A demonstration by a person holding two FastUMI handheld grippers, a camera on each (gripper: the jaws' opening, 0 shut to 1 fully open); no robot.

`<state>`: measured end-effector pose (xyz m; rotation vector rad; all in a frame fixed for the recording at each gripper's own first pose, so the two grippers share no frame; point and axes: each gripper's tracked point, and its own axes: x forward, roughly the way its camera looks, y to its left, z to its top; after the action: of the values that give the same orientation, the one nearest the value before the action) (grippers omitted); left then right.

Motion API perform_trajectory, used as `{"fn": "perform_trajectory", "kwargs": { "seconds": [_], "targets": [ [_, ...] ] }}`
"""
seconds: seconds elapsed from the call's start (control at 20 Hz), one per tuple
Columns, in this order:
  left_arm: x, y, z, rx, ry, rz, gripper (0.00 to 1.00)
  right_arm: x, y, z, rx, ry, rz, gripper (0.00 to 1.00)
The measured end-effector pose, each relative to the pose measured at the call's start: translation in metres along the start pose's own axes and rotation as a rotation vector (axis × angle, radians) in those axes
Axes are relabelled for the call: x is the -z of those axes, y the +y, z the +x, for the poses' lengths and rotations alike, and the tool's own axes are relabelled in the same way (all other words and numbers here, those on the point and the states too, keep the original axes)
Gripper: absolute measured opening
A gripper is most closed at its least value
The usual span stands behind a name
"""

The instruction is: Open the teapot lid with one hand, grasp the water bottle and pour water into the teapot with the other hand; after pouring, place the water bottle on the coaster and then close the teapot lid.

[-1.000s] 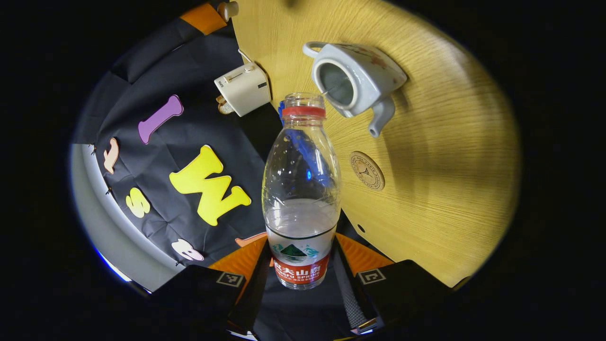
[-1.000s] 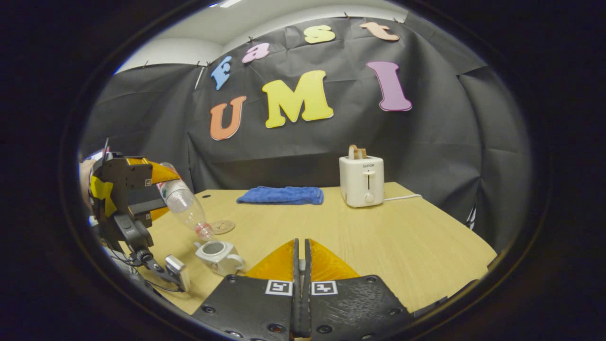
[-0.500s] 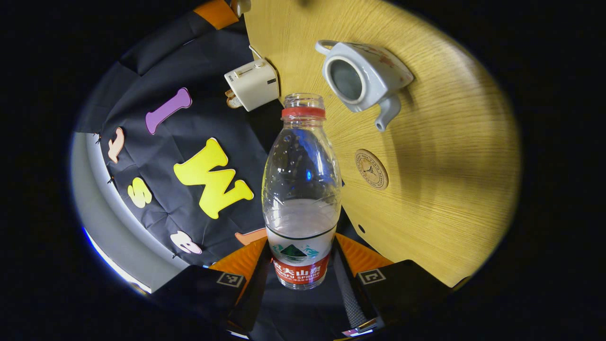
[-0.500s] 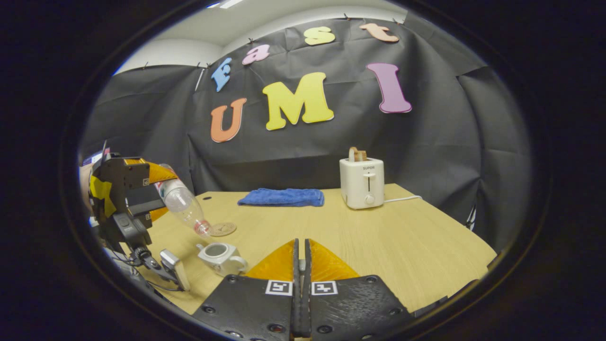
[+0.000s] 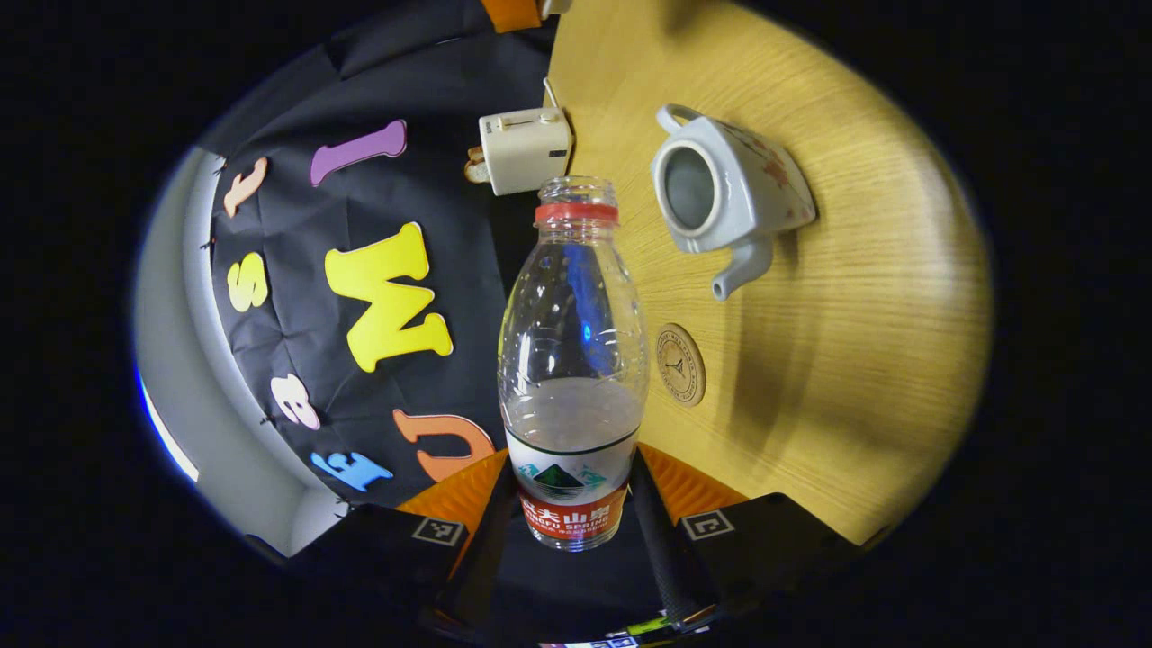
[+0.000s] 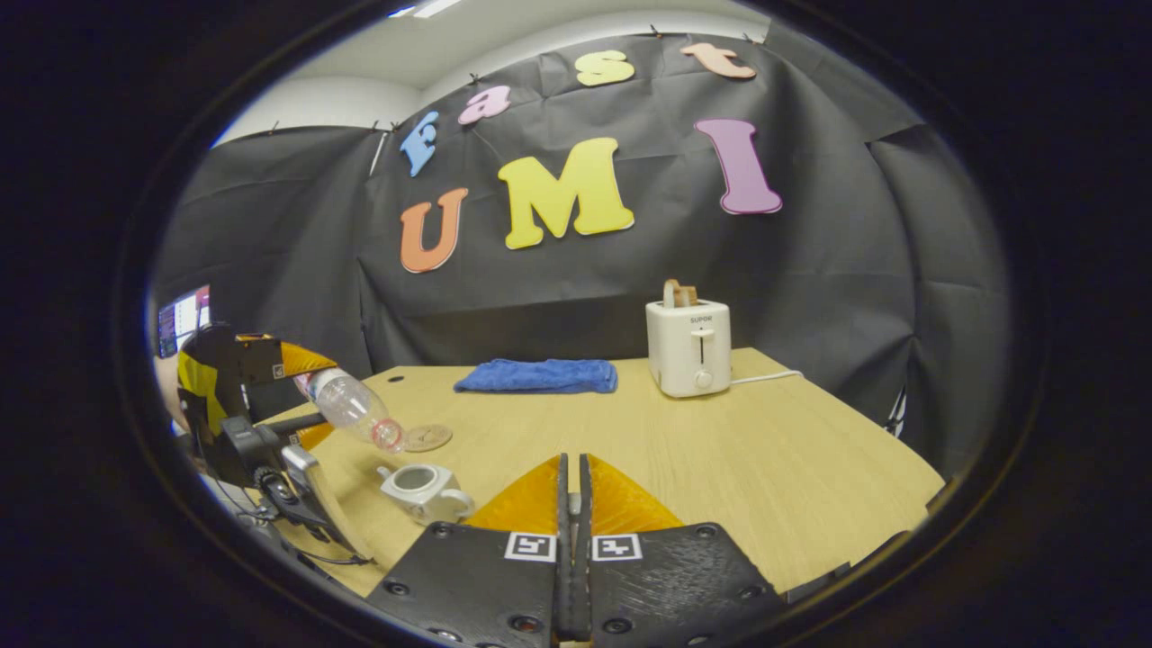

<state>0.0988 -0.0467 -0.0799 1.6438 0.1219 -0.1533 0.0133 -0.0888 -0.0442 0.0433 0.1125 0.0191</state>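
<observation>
- The left tool (image 5: 573, 504) pinches the water bottle (image 5: 573, 360) low on its body, at the label, one finger pressed on each side.
- The bottle has no cap; its open mouth points away from the tool, and water sits in the lower part of the bottle, near the fingers.
- In the right gripper view the left tool (image 6: 310, 387) hangs above the near left corner of the bench (image 6: 720, 450), with the bottle (image 6: 351, 405) tilted, its neck slanting down toward the teapot (image 6: 421, 486).
- The bottle's mouth is near the teapot but apart from it, off to the side of the opening and higher.
- The teapot (image 5: 720, 198) stands on the bench (image 5: 855, 360) with its lid off and its round opening bare; the spout points toward the coaster (image 5: 681, 364).
- The coaster lies flat on the bench, between the teapot and the left tool, with nothing on it.
- The right tool (image 6: 573, 513) is pressed together, its two fingers meeting with hardly a gap; whether anything is caught between them I cannot tell.
- The bench is pale wood with fine grain.
- At its far side a blue cloth (image 6: 537, 375) lies folded, and a white toaster (image 6: 688, 346) stands just beside it to the right, bread poking from its slot and a cord trailing off.
- Black cloth walls close the booth behind the bench.
</observation>
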Motion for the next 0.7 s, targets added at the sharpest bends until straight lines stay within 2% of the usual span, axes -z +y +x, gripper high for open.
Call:
{"fn": "perform_trajectory", "kwargs": {
  "seconds": [0.15, 0.2, 0.35, 0.55, 0.7],
  "targets": [
    [0.008, -0.011, -0.002, 0.054, -0.007, -0.248, 0.72, -0.003, 0.004, -0.001, -0.004, -0.005, -0.003, 0.00],
    [0.011, -0.007, -0.003, 0.058, -0.007, -0.380, 0.72, -0.004, 0.006, -0.002, -0.005, -0.004, -0.005, 0.00],
    [0.015, -0.005, -0.012, 0.093, -0.019, -0.670, 0.75, -0.005, 0.010, -0.002, -0.010, 0.000, -0.005, 0.00],
    [0.008, -0.016, -0.024, 0.214, -0.043, -1.043, 0.73, -0.010, 0.017, -0.004, -0.015, -0.010, -0.015, 0.00],
    [0.005, -0.007, -0.038, 0.217, -0.083, -1.287, 0.73, -0.009, 0.024, -0.005, -0.024, -0.009, -0.016, 0.00]
  ]
}}
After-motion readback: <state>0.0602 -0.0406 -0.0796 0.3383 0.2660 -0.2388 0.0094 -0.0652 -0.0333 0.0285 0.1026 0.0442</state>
